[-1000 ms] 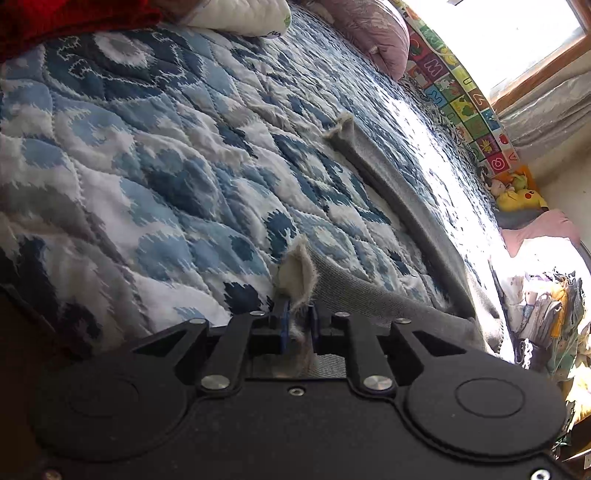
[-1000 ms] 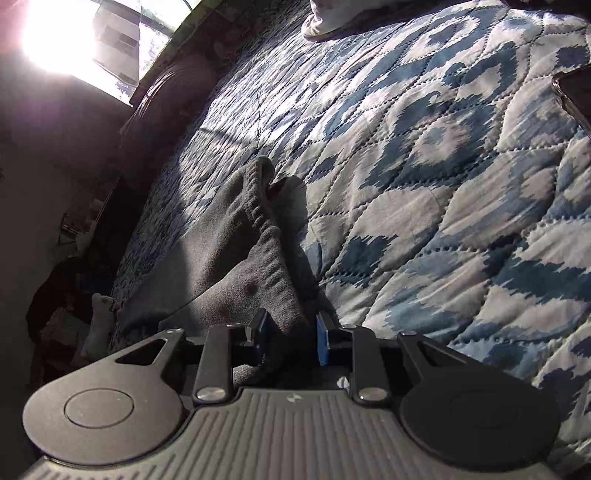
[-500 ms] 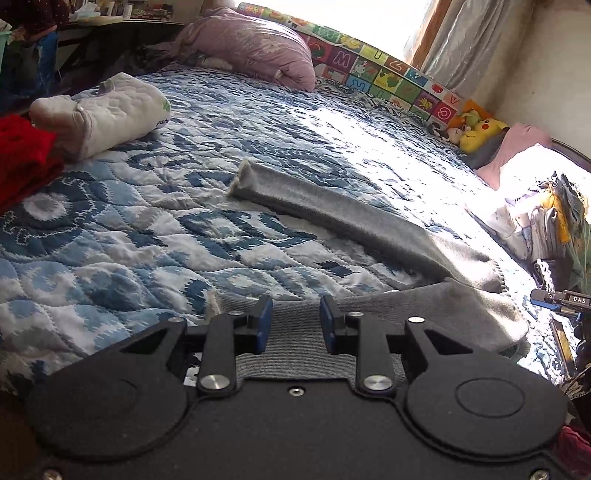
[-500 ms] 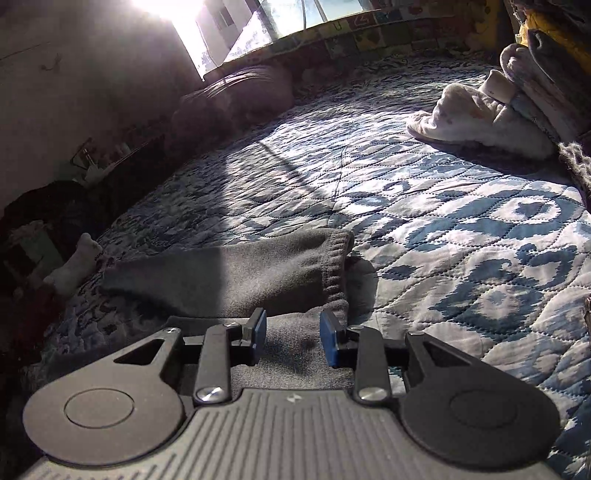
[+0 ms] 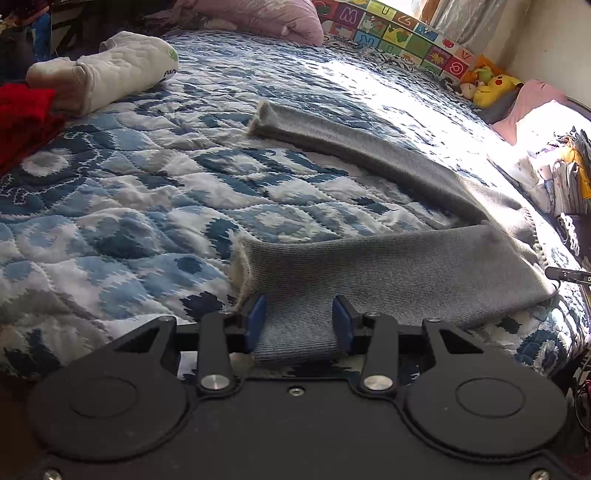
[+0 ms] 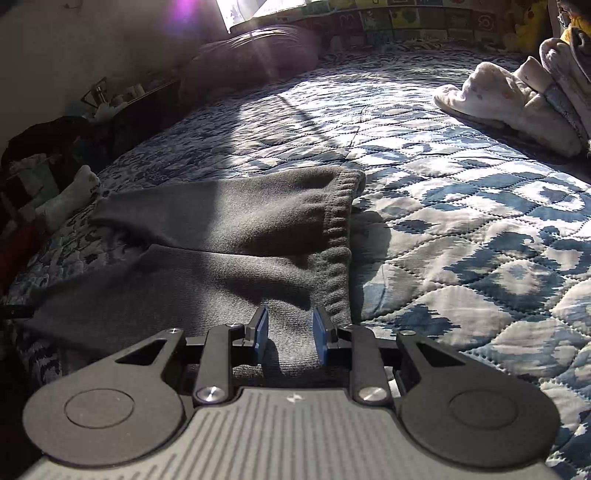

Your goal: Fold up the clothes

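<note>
A grey knit pair of trousers lies flat on the blue-and-white quilt point(image 5: 122, 206). In the left wrist view its near leg point(image 5: 388, 273) runs across the front, and the far leg point(image 5: 351, 147) angles away behind it. My left gripper point(image 5: 298, 314) is open, its blue pads astride the near leg by the cuff, gripping nothing. In the right wrist view the same trousers point(image 6: 229, 236) end in a ribbed waistband point(image 6: 338, 236). My right gripper point(image 6: 290, 326) is open too, with the cloth lying loose between its fingers close to the waistband.
A folded white item point(image 5: 122, 70) and a red garment point(image 5: 22, 114) lie at the quilt's left. A pink pillow point(image 5: 266, 14), an alphabet mat and plush toys point(image 5: 491, 86) line the far side. A white clothes pile point(image 6: 509, 107) sits at the right.
Both grippers were shut on the trousers a second ago. They have let go and opened wider, and the trousers now rest spread on the quilt.
</note>
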The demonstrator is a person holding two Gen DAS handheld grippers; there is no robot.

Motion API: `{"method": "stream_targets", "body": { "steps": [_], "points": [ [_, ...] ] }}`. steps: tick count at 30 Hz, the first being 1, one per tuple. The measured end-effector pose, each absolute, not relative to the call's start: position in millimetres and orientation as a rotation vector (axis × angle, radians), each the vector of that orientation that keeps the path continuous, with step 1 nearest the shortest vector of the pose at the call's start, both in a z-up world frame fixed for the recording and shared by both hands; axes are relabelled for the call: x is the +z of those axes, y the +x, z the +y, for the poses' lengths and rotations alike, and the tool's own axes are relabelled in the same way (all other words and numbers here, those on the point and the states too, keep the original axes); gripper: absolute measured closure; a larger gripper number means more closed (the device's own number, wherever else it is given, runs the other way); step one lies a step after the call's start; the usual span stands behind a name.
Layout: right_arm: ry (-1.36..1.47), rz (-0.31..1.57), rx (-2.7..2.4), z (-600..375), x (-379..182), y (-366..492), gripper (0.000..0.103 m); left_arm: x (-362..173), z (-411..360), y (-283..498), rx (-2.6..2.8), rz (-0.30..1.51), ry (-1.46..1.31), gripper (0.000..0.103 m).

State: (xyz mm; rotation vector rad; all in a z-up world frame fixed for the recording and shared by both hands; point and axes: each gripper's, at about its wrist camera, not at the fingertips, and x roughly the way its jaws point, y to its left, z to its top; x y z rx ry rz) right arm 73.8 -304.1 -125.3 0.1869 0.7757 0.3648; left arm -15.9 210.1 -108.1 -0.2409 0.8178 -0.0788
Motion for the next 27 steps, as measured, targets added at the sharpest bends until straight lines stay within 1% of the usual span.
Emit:
{"method": "stream_targets", "body": {
  "steps": [2, 3, 5, 7, 11, 14, 18, 27],
  "points": [
    [0.165, 0.769, 0.334, -308, -120, 66, 0.075, -106, 211, -23, -0.041, 0.829, -0.205, 0.058],
    [0.149, 0.769, 0.313, -310, -117, 63, 0.067, -106, 214, -26, 0.002, 0.845, -0.168, 0.052],
    [0.139, 0.770, 0.273, -320, -114, 57, 0.055, -105, 224, -34, 0.026, 0.841, -0.187, 0.052],
    [0.154, 0.757, 0.257, -332, -111, 50, 0.056, -98, 229, -40, 0.038, 0.823, -0.188, 0.053],
    [0.089, 0.730, 0.254, -338, -102, 38, 0.056, -84, 224, -50, 0.027, 0.792, -0.108, 0.053],
    [0.023, 0.718, 0.306, -331, -97, 31, 0.049, -81, 208, -52, -0.025, 0.783, 0.001, 0.052],
    [-0.151, 0.694, 0.349, -306, -96, 23, 0.049, -82, 183, -54, -0.089, 0.768, 0.179, 0.050],
    [-0.579, 0.615, 0.379, -255, -111, 12, 0.049, -97, 157, -60, -0.145, 0.715, 0.412, 0.049]
  ]
}}
